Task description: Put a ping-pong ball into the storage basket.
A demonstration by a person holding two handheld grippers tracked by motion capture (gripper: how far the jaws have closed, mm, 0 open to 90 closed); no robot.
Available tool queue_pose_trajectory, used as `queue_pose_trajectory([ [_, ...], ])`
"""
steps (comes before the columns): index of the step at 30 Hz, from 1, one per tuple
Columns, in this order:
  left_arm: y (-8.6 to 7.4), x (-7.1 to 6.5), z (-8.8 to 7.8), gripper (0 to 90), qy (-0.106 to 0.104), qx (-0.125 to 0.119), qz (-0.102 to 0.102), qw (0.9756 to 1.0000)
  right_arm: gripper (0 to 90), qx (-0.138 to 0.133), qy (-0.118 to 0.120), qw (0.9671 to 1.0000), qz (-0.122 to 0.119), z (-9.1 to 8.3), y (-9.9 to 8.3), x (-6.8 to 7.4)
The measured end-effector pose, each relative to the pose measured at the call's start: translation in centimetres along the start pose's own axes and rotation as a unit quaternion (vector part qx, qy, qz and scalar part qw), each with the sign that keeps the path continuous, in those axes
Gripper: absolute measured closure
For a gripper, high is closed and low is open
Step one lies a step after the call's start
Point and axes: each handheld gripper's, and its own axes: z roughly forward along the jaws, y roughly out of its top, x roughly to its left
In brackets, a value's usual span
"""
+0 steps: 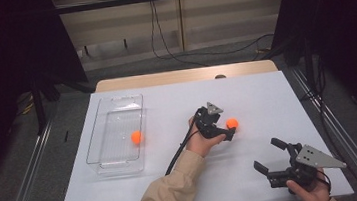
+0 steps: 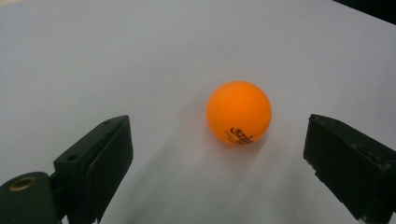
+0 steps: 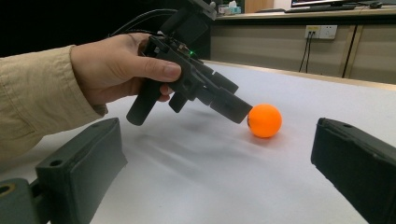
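An orange ball lies on the white table right of centre. My left gripper is open and angled down at it. In the left gripper view the ball sits just ahead of the left gripper, in line with the gap, and neither pad touches it. A second orange ball rests inside the clear plastic box at the left. My right gripper stands open near the front right edge with nothing in it. Past the right gripper, the right gripper view shows the ball and the left gripper.
The clear box is long and narrow and runs front to back along the table's left side. Black cables trail from each gripper. Dark frames stand on both sides of the table, and a wooden edge borders the far side.
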Motion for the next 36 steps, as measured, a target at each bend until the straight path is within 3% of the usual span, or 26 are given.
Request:
queue_pose_trajectory([
  [25,0.4,-0.4,1.1,9.1,-0.002,-0.001,0.003,1.0,1.8,0.0,0.0,1.0,-0.002,0.0,0.0,0.0],
  [36,0.3,-0.2,1.9,22.3,-0.016,0.004,0.0,0.9999,1.8,-0.001,0.0,1.0,-0.001,0.0,0.0,0.0],
])
